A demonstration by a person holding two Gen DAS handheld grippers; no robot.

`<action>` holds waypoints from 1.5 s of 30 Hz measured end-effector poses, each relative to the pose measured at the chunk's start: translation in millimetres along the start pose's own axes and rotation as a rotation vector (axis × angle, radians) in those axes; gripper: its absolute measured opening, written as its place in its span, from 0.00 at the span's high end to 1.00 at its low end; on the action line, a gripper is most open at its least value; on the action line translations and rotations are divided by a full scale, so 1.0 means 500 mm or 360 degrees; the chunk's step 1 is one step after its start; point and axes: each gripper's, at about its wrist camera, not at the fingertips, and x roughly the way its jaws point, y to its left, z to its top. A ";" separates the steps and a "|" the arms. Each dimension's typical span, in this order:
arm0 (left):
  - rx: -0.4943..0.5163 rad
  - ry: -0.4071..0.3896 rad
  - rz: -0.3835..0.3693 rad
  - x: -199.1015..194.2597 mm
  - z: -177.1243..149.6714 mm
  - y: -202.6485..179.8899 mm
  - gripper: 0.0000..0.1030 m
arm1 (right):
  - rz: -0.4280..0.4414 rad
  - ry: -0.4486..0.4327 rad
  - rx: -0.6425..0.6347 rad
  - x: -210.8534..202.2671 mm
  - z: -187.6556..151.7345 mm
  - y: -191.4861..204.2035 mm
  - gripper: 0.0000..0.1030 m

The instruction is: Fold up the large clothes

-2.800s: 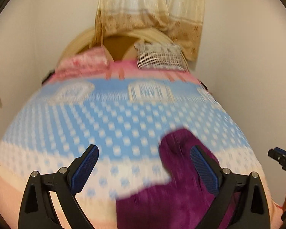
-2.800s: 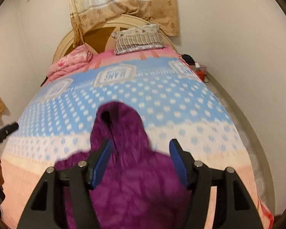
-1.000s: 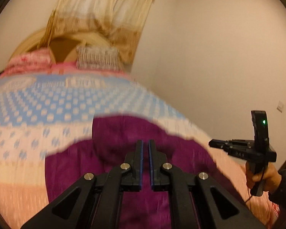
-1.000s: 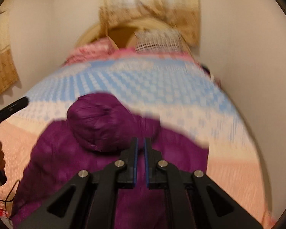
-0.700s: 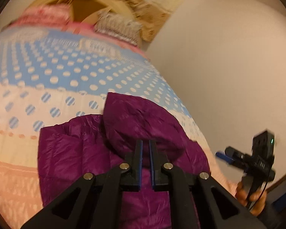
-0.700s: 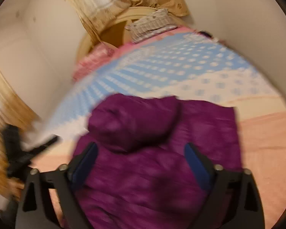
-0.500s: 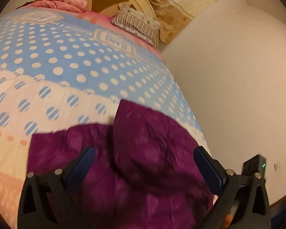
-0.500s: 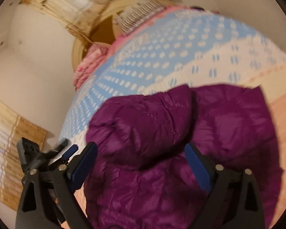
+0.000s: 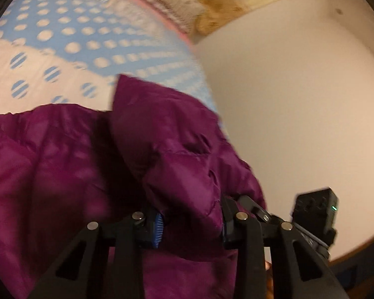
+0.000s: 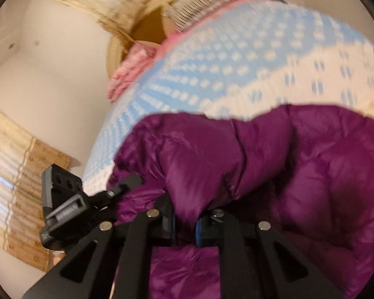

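Pointing downward at a slant over the jacket, the left gripper has just been closing, and a bunched fold of the purple fabric sits between its jaws, the blue pads pressing it from both sides. The right gripper is angled down the same way; its jaws have likewise just been closing and now pinch a narrow ridge of the same jacket. Each view is rolled, so the bed runs tilted across the picture. From the left wrist, the right gripper's body shows just right of the jacket's near edge; from the right wrist, the left gripper's body shows just left of it.

Under the jacket lies a bed cover, blue with pale dots farther from the jacket and cream with blue dots next to it. Beyond the jacket, at the bed's far end, are a striped pillow, a pink bundle and a pale curved headboard. Beige curtains hang on the plain walls.

The jacket lies on the near part of the bed, its puffy hood heaped toward both grippers and rising over their fingers.
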 end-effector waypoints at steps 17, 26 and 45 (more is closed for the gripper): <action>0.0340 -0.0138 0.0737 -0.008 -0.270 -0.017 0.67 | -0.0476 0.0031 -0.0386 -0.072 -0.214 -0.019 0.81; 0.0320 -0.0050 0.0659 -0.116 -0.268 -0.020 0.57 | -0.0572 -0.0051 -0.0361 -0.100 -0.228 -0.040 0.42; 0.0469 -0.0249 0.1022 0.080 -0.083 -0.005 0.54 | -0.0783 -0.0194 -0.0587 0.040 -0.096 -0.002 0.51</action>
